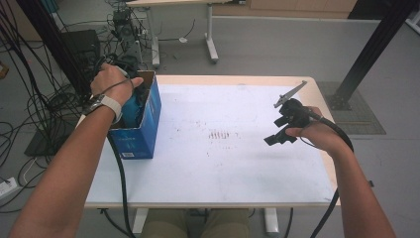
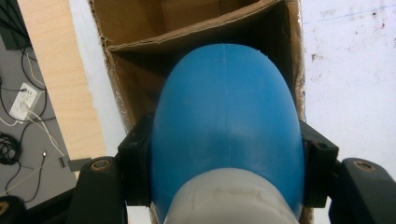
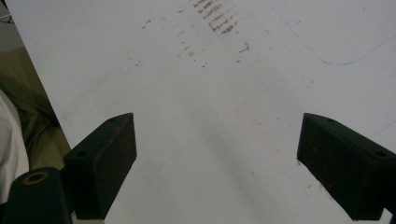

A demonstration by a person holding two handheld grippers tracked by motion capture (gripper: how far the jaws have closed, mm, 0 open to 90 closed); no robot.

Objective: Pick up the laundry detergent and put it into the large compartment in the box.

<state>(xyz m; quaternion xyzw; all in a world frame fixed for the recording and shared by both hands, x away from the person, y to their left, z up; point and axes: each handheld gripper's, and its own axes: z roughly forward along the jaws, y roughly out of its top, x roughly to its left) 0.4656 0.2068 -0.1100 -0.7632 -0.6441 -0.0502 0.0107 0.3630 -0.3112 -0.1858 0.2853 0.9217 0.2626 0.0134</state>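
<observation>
Left gripper (image 2: 224, 186) clamped on a blue bottle (image 2: 226, 130), 1 pad on each flank, just above the pale cap end. Bottle hanging over the open cardboard box (image 2: 140, 42) at the far left of the table (image 1: 223, 168), rounded base leading down into the near compartment, the divider wall just beyond it. Long axis running straight along the jaws, base pointing away from the hand and into the box, cap toward the wrist. In the high view, left hand (image 1: 110, 82) poised over the blue-sided box (image 1: 143, 129), bottle (image 1: 130, 111) partly inside its mouth.

Likely trouble from here: base catching on the divider or a ragged flap if lowered off-centre, tipping the bottle against the pads; smooth curved plastic sliding in the grip under such a knock; box shifting on the table, with nothing bracing it.

Right gripper (image 3: 217, 163) spread wide, holding nothing, hovering over bare table at the right; in the high view, right gripper (image 1: 277, 136) well apart from the box.
</observation>
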